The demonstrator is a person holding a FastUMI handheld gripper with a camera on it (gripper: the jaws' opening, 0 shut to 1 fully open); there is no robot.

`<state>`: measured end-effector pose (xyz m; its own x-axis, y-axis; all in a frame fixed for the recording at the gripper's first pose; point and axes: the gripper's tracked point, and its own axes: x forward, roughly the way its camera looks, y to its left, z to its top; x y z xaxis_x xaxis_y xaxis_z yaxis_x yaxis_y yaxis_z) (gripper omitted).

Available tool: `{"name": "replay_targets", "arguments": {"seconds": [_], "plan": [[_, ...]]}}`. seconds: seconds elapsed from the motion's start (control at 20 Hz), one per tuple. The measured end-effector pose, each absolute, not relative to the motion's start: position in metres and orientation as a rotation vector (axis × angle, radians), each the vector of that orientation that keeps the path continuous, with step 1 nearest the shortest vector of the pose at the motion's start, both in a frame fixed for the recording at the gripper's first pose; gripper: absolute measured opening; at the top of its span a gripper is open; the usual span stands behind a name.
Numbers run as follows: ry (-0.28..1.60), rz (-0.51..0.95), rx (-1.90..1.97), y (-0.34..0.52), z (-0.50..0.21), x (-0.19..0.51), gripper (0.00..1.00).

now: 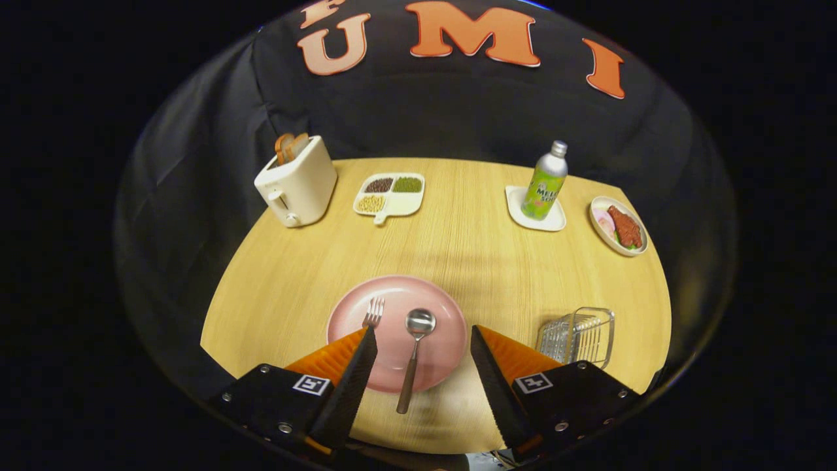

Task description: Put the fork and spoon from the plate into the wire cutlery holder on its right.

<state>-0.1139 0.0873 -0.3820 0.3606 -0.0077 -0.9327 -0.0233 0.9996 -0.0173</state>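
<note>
The tool (424, 337) was spread wide, gripping nothing. Between its fingers lay the spoon (413, 356) on the pink plate (444, 327), the fork (373, 313) beside it. The wire holder (579, 335) stood to the right on the worktop (458, 242).

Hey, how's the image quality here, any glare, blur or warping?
Gripper view: fisheye bends the table edge into a curve; overhead light glints on the spoon bowl and pink plate; focus sharp throughout; the gripper, jaws open, straddles the spoon.
</note>
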Motion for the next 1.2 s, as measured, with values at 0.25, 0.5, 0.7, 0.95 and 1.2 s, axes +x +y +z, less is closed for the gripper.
{"name": "replay_targets", "arguments": {"seconds": [0.25,0.5,0.7,0.95,1.2], "plan": [[1.371,0.000,-0.009,0.090,-0.427,-0.143,0.78],[1.504,-0.019,-0.008,0.091,-0.465,-0.162,0.67],[1.568,-0.031,-0.037,0.094,-0.483,-0.172,0.50],[1.609,-0.055,-0.045,0.093,-0.496,-0.176,0.18],[1.552,-0.040,-0.060,0.086,-0.485,-0.169,0.05]]}}
